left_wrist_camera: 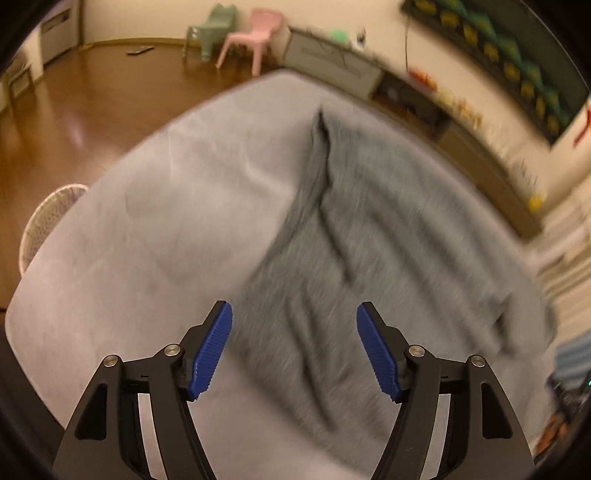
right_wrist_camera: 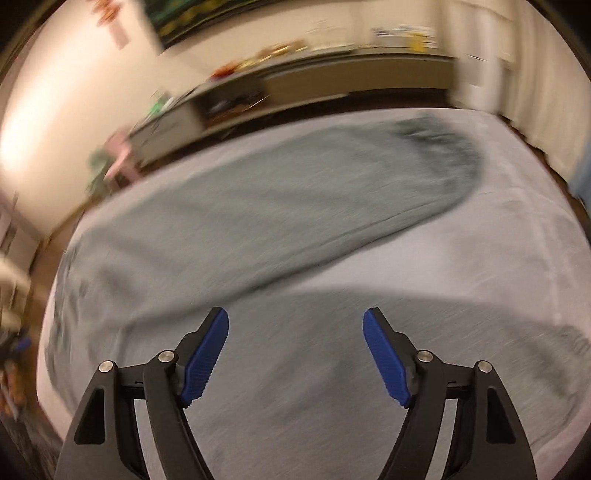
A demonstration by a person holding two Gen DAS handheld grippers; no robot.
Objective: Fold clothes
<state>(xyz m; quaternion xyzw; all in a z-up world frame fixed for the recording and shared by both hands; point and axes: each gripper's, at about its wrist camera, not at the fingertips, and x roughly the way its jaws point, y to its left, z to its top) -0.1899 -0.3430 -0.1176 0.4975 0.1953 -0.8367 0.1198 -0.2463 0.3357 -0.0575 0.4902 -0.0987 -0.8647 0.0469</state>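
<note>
A grey-green garment (left_wrist_camera: 351, 236) lies spread with folds on a pale grey cloth-covered table (left_wrist_camera: 155, 221). In the left wrist view my left gripper (left_wrist_camera: 294, 314) hangs above the garment's near part, blue pads wide apart, nothing between them. In the right wrist view the same garment (right_wrist_camera: 258, 206) stretches as two long legs, one across the middle and another (right_wrist_camera: 461, 354) under and right of my right gripper (right_wrist_camera: 295, 321). That gripper is open too, above the fabric, holding nothing. Both views are blurred.
A white mesh basket (left_wrist_camera: 48, 218) stands off the table's left edge. Pink (left_wrist_camera: 251, 40) and green (left_wrist_camera: 210, 29) small chairs sit on the wooden floor beyond. A low shelf unit (left_wrist_camera: 443, 125) with clutter runs along the wall behind the table (right_wrist_camera: 498, 240).
</note>
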